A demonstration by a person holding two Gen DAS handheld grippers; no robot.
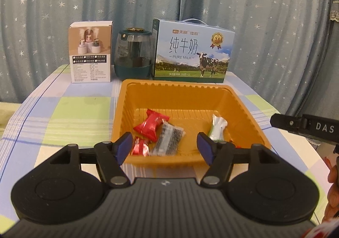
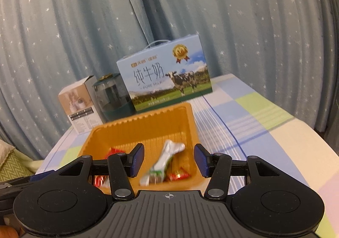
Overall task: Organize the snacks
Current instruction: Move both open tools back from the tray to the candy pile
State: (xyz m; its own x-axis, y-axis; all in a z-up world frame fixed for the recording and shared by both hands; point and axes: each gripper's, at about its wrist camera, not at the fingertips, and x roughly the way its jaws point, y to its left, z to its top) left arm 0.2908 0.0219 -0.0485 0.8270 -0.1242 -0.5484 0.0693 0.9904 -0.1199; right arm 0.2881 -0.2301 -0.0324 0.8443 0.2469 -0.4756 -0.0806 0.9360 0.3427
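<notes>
An orange plastic tray (image 1: 243, 108) holds several wrapped snacks: a large red packet (image 1: 151, 124), a small red candy (image 1: 139, 148), a clear dark-printed packet (image 1: 169, 138) and a white-green packet (image 1: 218, 127). My left gripper (image 1: 165, 148) is open and empty, just above the tray's near rim. My right gripper (image 2: 169, 159) is open and empty over the same tray (image 2: 144, 119), with the white-green packet (image 2: 165, 159) lying between its fingers, below them. A small red-orange candy (image 2: 179, 174) lies beside it. The right gripper's body shows at the left wrist view's right edge (image 1: 305, 126).
At the table's back stand a white product box (image 1: 91, 51), a dark green lidded jar (image 1: 133, 55) and a blue milk carton box (image 1: 192, 51). A checked cloth (image 1: 63, 115) covers the table. Star-patterned curtains hang behind. A cushion (image 2: 10, 163) sits at left.
</notes>
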